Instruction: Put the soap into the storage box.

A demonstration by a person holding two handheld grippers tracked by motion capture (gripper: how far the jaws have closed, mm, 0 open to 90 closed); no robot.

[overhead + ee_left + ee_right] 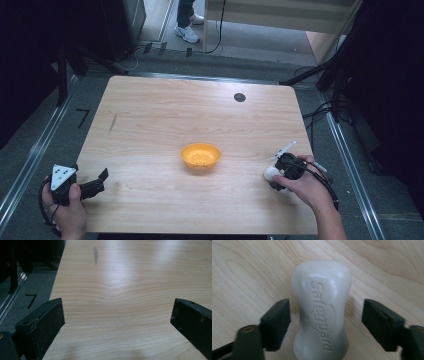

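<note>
L gripper [95, 186] sits at the near-left edge of the bench [150, 120], jaws wide apart w/ bare wood between them. Orange bowl [200, 154] mid-bench, well apart from both grippers. R gripper [325, 321] points down over a white soap bar [322, 307] lying flat on the bench; bar sits between the jaws, gap on each side, pads not touching it.

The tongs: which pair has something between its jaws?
The right tongs: a white soap bar lies between them, pads not yet touching. The left tongs stand over bare table.
</note>
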